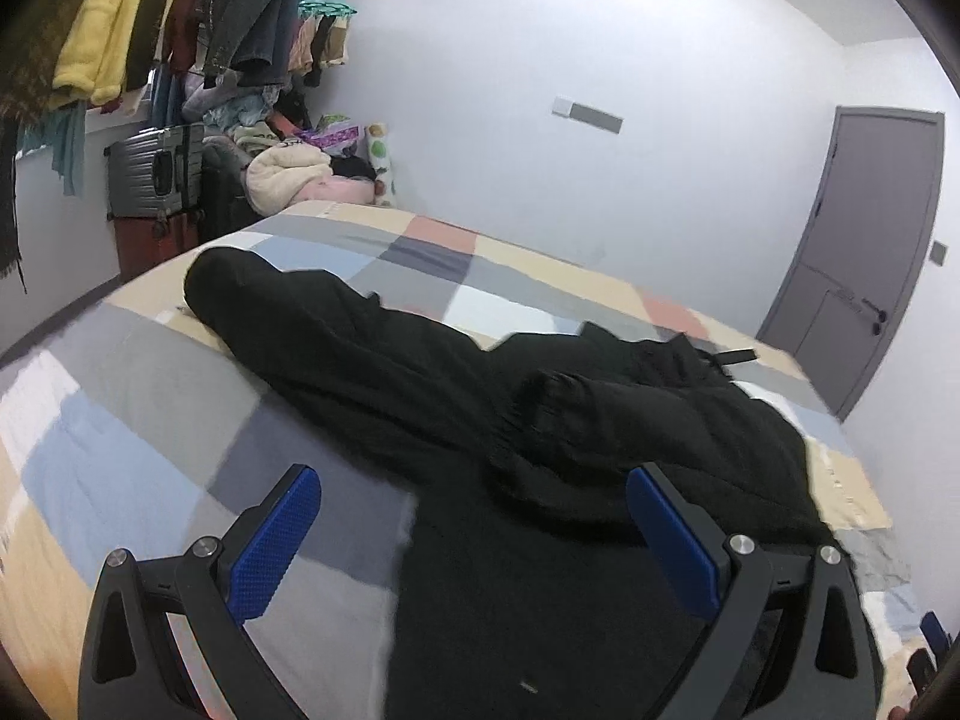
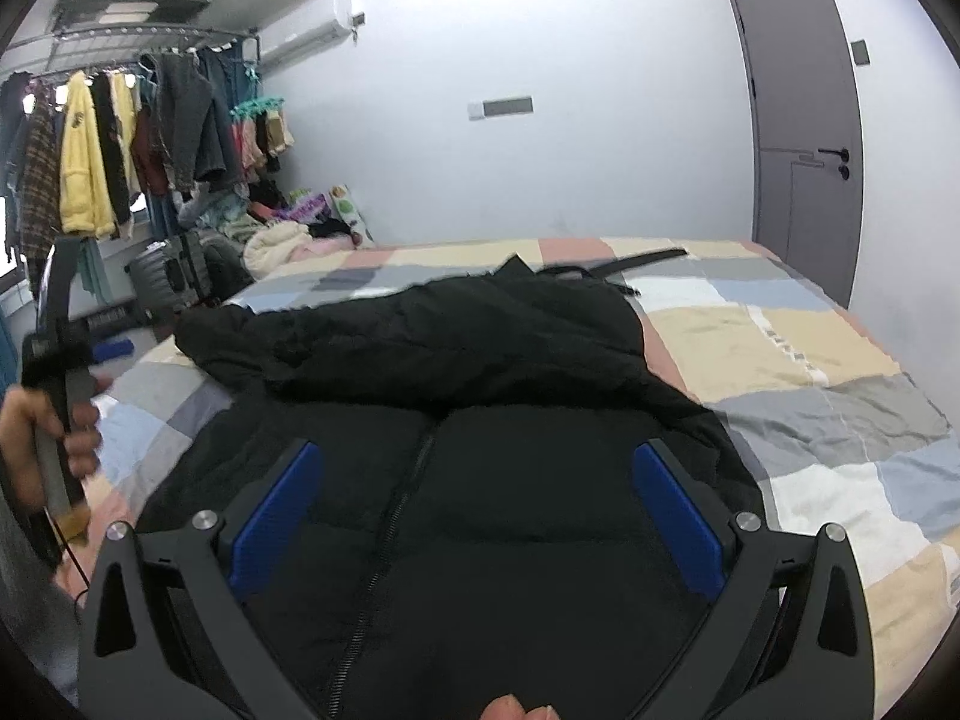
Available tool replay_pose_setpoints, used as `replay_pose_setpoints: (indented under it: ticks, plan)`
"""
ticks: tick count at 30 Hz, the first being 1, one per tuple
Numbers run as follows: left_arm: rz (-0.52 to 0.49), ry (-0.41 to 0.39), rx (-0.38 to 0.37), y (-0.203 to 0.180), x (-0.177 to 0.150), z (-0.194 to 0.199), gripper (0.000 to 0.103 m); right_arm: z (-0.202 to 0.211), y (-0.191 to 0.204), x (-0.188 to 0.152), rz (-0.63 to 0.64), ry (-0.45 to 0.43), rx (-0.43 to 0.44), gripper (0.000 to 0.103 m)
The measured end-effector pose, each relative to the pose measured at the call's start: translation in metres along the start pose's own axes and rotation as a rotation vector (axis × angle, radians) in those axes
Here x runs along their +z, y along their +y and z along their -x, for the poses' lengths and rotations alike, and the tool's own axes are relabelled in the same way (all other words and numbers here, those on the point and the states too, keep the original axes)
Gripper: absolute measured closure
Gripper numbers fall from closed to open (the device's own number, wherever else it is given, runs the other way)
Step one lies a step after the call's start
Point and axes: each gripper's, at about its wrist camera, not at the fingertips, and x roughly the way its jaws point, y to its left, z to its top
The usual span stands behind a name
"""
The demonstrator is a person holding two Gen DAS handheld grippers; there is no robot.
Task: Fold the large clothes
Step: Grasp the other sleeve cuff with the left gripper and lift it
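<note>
- The black padded jacket (image 2: 480, 480) lies zipper-up across the patchwork bed (image 2: 810, 360), one sleeve (image 1: 336, 330) stretched outward for folding.
- Left tongs (image 1: 474, 534) and right tongs (image 2: 477, 510) hover released above it, gripping nothing.

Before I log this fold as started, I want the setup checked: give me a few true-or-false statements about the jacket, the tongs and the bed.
1. The black jacket lies on the patchwork bed cover. True.
2. The right tongs are clamped on the jacket. False: their jaws are spread open above it.
3. The left tongs are open. True.
4. The jacket's zipper runs between the right tongs' fingers. True.
5. The grey door stands open. False: it is closed.
</note>
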Motion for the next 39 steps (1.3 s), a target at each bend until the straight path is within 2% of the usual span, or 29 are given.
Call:
replay_pose_setpoints:
  ticks: [5,8,12,18,22,26,28,30,34,36,38,39]
  plan:
    - [0.014,0.022,0.028,0.052,0.033,-0.042,0.000,-0.022,-0.002,-0.003,-0.009,0.059,-0.023,0.000]
    - [0.075,0.026,0.033,0.094,0.049,-0.071,0.000,-0.032,0.000,-0.005,-0.006,0.081,-0.032,0.000]
    - [0.131,0.038,0.082,0.144,0.070,-0.113,0.000,-0.043,0.002,-0.003,-0.029,0.101,-0.023,0.000]
    - [0.302,0.031,0.112,0.218,0.092,-0.173,0.000,-0.066,-0.006,0.003,-0.096,0.131,-0.062,0.000]
    - [0.463,-0.007,0.074,0.265,0.096,-0.208,0.000,-0.085,-0.009,0.010,-0.123,0.165,-0.113,0.000]
    - [0.612,-0.033,0.046,0.297,0.086,-0.237,0.000,-0.098,-0.008,0.016,-0.127,0.172,-0.126,0.000]
    - [0.652,-0.020,0.021,0.305,0.082,-0.251,0.001,-0.103,-0.005,0.016,-0.110,0.185,-0.132,0.000]
    - [0.658,0.016,0.003,0.307,0.081,-0.266,0.005,-0.109,-0.004,0.014,-0.102,0.203,-0.129,0.000]
    - [0.637,0.089,-0.035,0.298,0.078,-0.292,0.022,-0.118,0.001,0.015,-0.069,0.231,-0.128,0.000]
    - [0.592,0.100,-0.016,0.290,0.079,-0.297,0.039,-0.117,0.004,0.017,-0.054,0.225,-0.123,0.000]
    - [0.546,0.101,0.001,0.280,0.081,-0.298,0.065,-0.116,0.009,0.018,-0.028,0.218,-0.126,0.000]
    - [0.527,0.089,0.016,0.275,0.084,-0.294,0.071,-0.117,0.009,0.018,-0.019,0.220,-0.124,0.000]
